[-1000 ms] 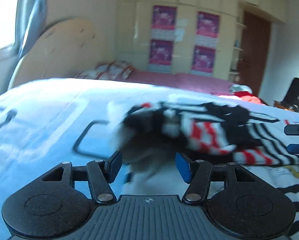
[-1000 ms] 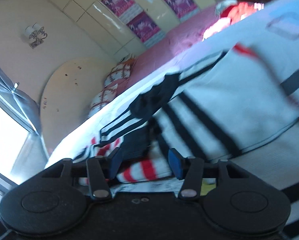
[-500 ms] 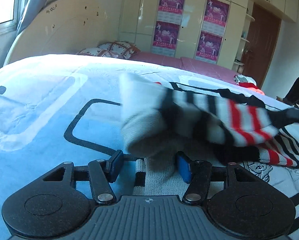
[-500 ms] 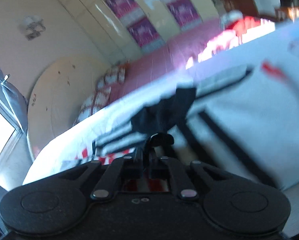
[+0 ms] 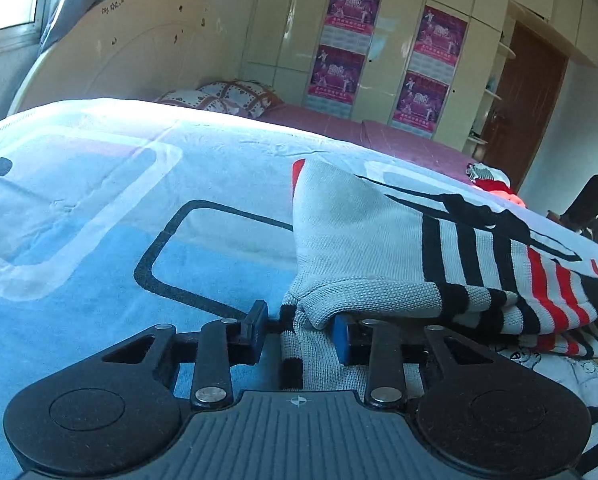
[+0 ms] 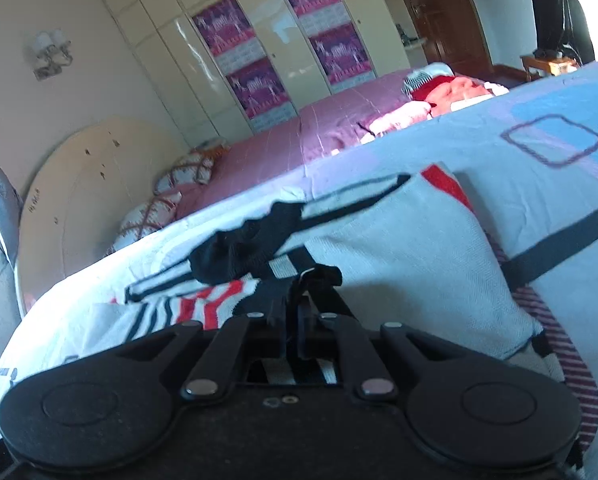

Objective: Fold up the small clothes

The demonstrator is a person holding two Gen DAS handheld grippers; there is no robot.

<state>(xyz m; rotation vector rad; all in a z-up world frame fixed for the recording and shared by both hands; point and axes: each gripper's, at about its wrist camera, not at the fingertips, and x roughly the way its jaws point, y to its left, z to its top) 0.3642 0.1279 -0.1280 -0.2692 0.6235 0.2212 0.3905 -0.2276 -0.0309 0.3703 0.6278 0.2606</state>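
Observation:
A small knitted sweater [image 5: 379, 240], white with black and red stripes, lies partly folded on the blue patterned bedsheet [image 5: 99, 220]. My left gripper [image 5: 299, 330] is open, its blue pads either side of the sweater's near left edge, low on the sheet. In the right wrist view the sweater [image 6: 399, 248] lies ahead with its black collar bunched. My right gripper [image 6: 299, 312] is shut on the sweater's black fabric, a fold of it standing up between the fingertips.
A second bed with a pink cover [image 6: 291, 148] and pillows [image 5: 235, 96] lies behind. A pile of red clothes [image 6: 451, 92] sits on it. Wardrobe doors with posters [image 5: 351, 40], a brown door [image 5: 519, 108] and a black chair [image 6: 563, 28] stand beyond.
My right gripper has closed on the sweater's black fabric. The sleeve has been folded over and laid down, and my left gripper has drawn nearer the sweater's edge, still open.

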